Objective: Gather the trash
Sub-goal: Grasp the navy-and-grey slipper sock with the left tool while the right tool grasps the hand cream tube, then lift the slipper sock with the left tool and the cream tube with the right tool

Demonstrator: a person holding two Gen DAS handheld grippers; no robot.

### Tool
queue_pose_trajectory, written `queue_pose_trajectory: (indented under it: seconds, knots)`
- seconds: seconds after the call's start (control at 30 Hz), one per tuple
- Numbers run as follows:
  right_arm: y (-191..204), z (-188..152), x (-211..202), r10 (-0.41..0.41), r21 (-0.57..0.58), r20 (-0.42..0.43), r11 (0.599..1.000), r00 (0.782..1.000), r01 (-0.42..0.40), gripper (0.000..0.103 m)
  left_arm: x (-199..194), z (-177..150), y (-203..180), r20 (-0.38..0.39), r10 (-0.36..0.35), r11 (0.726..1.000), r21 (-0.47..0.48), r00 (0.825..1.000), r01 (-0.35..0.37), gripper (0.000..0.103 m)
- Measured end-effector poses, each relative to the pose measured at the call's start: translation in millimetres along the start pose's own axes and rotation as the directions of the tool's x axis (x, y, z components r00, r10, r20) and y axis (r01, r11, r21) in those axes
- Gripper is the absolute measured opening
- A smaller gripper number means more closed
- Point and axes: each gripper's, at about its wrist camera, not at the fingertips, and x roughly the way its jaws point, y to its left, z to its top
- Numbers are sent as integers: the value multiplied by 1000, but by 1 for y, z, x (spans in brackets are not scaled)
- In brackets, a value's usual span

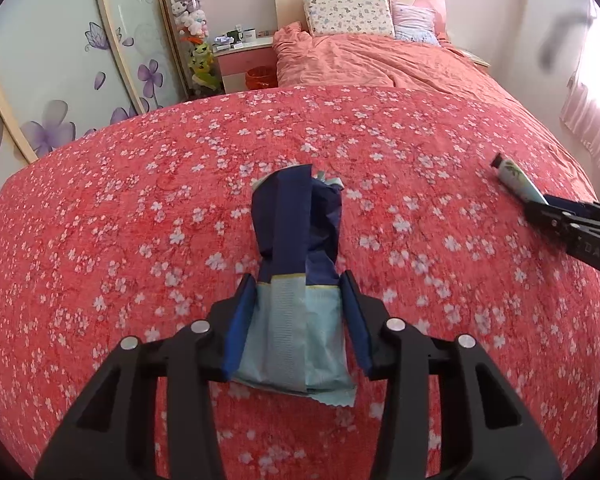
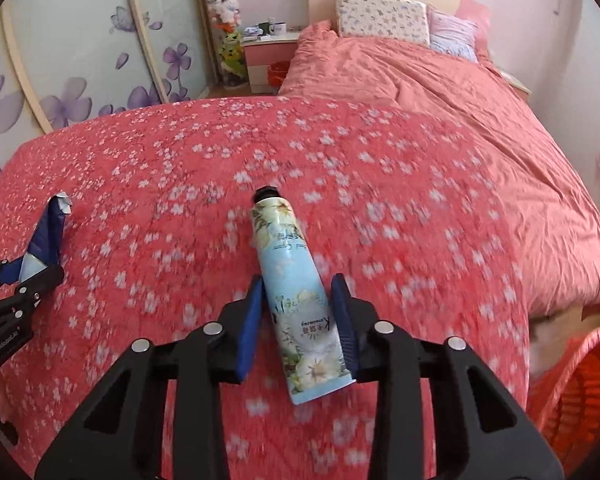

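Two items are straddled, neither binned: left gripper around a navy-and-pale-blue foil wrapper, right gripper around a pale-blue floral cream tube. Pads look barely touching, so neither grip seems firm. Orange slatted plastic basket, right of the tube, apparently awaits both.

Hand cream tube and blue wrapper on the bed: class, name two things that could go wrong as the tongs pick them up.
1. The hand cream tube lies slanted between the right tongs, so it may twist or slip out.
2. The blue wrapper is thin and limp; the left tongs may crumple it or pinch the floral bedspread too.
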Motion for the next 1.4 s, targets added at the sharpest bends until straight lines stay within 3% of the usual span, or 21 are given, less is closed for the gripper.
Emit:
queue_pose_trajectory:
  seconds: [0.4,0.5,0.57,0.83,0.93,1.13,1.23,1.4]
  knots:
    - [18,-79,-61,57,25,-31,998,998,-56,30,-51,-72,-5,-1,-89,995,33,996,89,44]
    - [29,-90,-69,62,24,-31,998,998,-61,31,-61,-85,-6,0,-102,994,28,995,102,50]
    - [33,-87,-69,41,21,-8,999,999,-41,33,-64,-85,-6,8,-93,995,28,996,93,56]
    - [43,-65,-52,6,39,21,999,1000,-7,33,-59,-63,-14,17,-52,999,-4,999,52,56]
    - [41,-71,-51,-6,34,18,999,1000,5,33,-52,-62,-14,0,-39,999,-13,999,39,50]
    - [38,-74,-42,-10,46,12,999,1000,9,35,-45,-57,-6,7,-30,999,-37,1000,30,49]
    - [40,-75,-41,-27,26,23,999,999,26,28,-45,-56,-5,8,-20,999,-36,1000,20,44]
    - [34,-87,-48,-54,50,31,997,998,52,28,-49,-64,-2,11,-12,1000,-24,1000,12,44]
